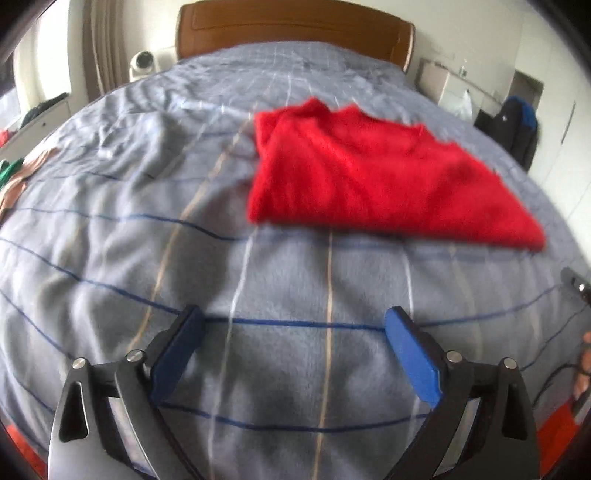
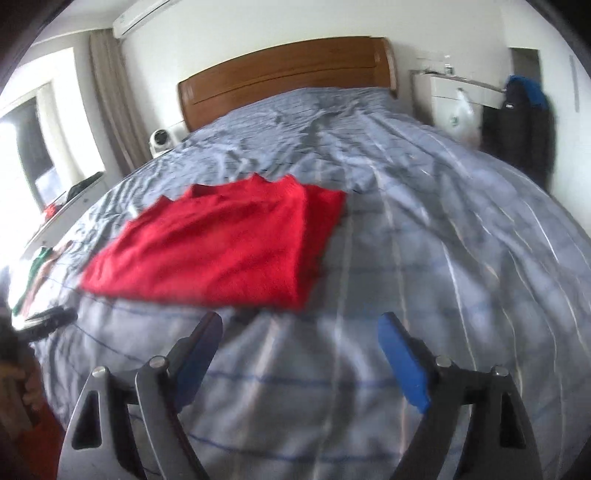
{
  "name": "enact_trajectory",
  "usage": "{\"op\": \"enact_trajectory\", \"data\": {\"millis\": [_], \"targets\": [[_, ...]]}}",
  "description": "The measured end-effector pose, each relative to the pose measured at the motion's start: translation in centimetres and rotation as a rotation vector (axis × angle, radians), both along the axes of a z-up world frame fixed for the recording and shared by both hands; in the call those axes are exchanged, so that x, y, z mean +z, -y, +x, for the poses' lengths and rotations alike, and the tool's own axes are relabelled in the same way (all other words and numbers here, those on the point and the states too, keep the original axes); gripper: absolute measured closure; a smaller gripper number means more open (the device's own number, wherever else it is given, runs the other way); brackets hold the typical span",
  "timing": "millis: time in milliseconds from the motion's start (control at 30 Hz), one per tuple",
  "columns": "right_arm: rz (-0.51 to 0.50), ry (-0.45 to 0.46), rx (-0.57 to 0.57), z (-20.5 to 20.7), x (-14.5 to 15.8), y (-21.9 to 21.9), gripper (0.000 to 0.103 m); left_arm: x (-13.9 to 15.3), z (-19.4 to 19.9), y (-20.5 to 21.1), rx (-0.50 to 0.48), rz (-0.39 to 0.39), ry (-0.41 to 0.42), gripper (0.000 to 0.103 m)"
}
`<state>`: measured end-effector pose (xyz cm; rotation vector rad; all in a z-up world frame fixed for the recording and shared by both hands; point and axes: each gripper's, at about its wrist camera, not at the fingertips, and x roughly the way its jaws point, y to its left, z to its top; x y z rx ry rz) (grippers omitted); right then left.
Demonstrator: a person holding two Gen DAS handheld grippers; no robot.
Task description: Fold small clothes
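- Looking along my left gripper [image 1: 293,325], I see its two blue-padded jaws spread wide with nothing between them, only the bed's blanket [image 1: 110,229] beneath.
- At the far left edge of the bed lies a small heap of green and tan clothing [image 1: 13,177], well apart from everything else.
- The blanket is grey-blue fleece crossed by thin dark blue, white and tan lines, rumpled toward the left.
- The task's item, a red garment [image 1: 369,177], lies flat on the blanket ahead and to the right of my left gripper, folded into a rough rectangle; it is blurred.
- Beyond it stands a brown wooden headboard [image 1: 291,26], with a small white round device [image 1: 142,62] beside the bed's left corner.
- At the right, a dark jacket with blue trim [image 1: 517,125] hangs by a white cabinet.
- From my right gripper [image 2: 299,325], the jaws are likewise spread apart and empty over the blanket.
- Here the red garment sits ahead and to the left, its near edge just beyond the left jaw tip, not touching either pad.
- A black gripper part [image 2: 48,321] shows at the left edge of this view.
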<state>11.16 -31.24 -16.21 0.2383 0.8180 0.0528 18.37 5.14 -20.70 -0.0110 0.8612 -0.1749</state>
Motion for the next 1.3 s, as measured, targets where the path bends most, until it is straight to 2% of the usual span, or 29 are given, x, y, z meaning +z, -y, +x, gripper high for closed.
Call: {"op": "enact_trajectory", "data": {"millis": [100, 233, 400, 467, 1300], "targets": [[0.055, -0.115, -0.016, 0.7, -3.4, 0.8, 0.018, -0.7, 0.0, 0.6, -0.031, 0.042, 0.018, 0.001], [0.092, -0.075, -0.016, 0.4, -4.2, 1.3, 0.012, -0.9, -0.3, 0.1, -0.042, 0.016, 0.023, 0.000], [-0.022, -0.066, 0.027, 0.6, -4.8, -0.9, 0.000, -1.3, -0.6, 0.5, -0.045, 0.030, 0.057, 0.001], [-0.047, -0.058, 0.029, 0.5, -5.0, -1.2, 0.000, -1.3, -0.7, 0.6, -0.046, 0.031, 0.058, 0.001], [-0.052, -0.038, 0.029, 0.3, -4.9, -1.2, 0.000, -1.3, -0.8, 0.5, -0.045, 0.031, 0.060, 0.001]]}}
